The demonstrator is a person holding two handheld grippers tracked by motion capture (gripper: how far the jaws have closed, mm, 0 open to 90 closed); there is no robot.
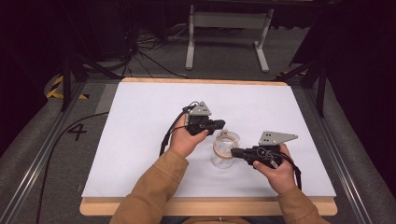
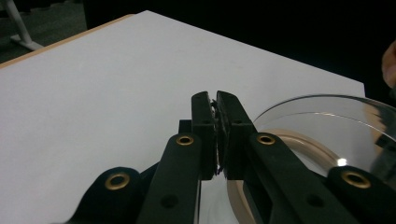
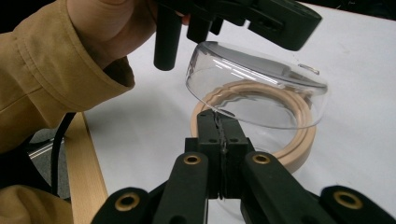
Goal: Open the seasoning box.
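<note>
1. A clear bowl [image 1: 224, 149] stands near the front edge of the table [image 1: 140, 140], between the two grippers, with a beige ring [image 3: 299, 140] seen in or under it; which of the two I cannot tell.
2. The left gripper [image 1: 215, 124] is at the bowl's far-left rim. Its jaws stand pressed nearly together, seemingly with the thin rim between them, though the left gripper view leaves that uncertain.
3. The right gripper [image 1: 236, 152] is at the bowl's near-right rim, jaws closed narrow on the rim edge.
4. Handling, as a judgement: the bowl looks light, stiff, smooth and slippery, perhaps brittle. The rim is the only place to pinch; two opposite grips would steady it.
5. The right gripper view shows the bowl tilted and the ring's wavy inner edge, plus the tan sleeve [image 3: 42, 70]; the high view gives only the bowl's place on the table.
</note>
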